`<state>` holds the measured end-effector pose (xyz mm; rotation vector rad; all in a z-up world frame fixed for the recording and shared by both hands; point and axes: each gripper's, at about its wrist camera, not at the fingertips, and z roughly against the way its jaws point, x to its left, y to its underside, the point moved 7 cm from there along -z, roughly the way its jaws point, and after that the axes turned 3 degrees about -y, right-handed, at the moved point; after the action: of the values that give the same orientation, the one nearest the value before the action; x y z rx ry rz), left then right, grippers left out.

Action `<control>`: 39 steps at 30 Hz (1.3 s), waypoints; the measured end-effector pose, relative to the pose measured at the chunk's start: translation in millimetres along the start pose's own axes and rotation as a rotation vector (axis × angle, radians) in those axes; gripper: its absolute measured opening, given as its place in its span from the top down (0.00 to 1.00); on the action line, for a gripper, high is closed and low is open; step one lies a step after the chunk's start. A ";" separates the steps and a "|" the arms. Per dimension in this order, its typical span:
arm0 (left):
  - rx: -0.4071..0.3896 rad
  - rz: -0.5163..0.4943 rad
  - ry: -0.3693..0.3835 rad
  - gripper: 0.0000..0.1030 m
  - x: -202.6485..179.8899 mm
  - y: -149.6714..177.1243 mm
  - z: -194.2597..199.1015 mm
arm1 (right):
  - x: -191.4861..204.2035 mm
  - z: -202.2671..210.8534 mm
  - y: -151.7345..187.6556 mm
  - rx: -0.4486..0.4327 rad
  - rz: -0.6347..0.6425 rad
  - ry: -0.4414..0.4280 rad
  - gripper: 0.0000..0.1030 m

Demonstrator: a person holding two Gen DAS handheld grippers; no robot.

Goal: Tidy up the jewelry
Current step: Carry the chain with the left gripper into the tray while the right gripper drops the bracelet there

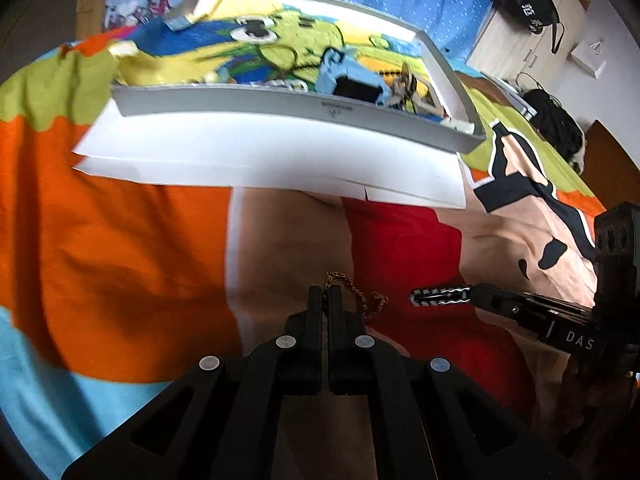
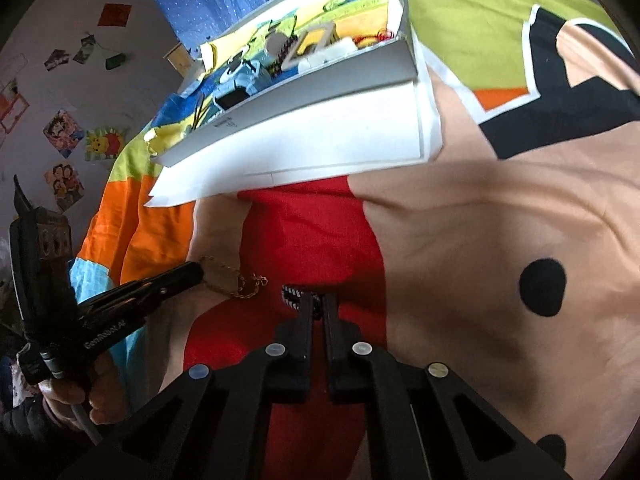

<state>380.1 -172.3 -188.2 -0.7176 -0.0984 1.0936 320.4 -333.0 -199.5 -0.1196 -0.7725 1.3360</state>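
gold chain (image 1: 362, 294) pinched in the closed left gripper (image 1: 325, 294); right gripper (image 2: 318, 304) clamps a black-white piece (image 2: 291, 295); tray (image 1: 280, 106) lies ahead of both.

Bare bedspread (image 2: 500, 220) right of tongs; grey tray (image 1: 304, 110) blocks ahead.

We've got matte black grippers (image 1: 325, 294) (image 2: 318, 304) with round silver pivot screws (image 1: 286, 342); white "DAS" and "GenRobot.AI" lettering on their sides.

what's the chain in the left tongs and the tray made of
Chain: gold-toned metal links by their glint, possibly plated, pinched in the left tongs. Tray: matte white-grey board with thin flat walls, probably cardboard.
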 end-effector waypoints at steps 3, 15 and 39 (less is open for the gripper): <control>-0.033 -0.006 -0.023 1.00 -2.7 -1.0 11.4 | 3.7 6.1 -4.3 -0.033 0.009 -0.001 0.97; -0.116 -0.007 -0.058 1.00 -15.0 -20.7 46.8 | 26.6 31.8 -20.5 -0.189 0.086 -0.029 0.97; -0.305 0.028 -0.159 1.00 7.1 -166.1 56.0 | 7.8 59.9 -138.0 -0.588 -0.030 -0.153 0.97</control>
<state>489.2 -182.5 -51.2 -0.9049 -0.3982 1.1749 400.7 -383.3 -82.4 -0.4722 -1.2770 1.0637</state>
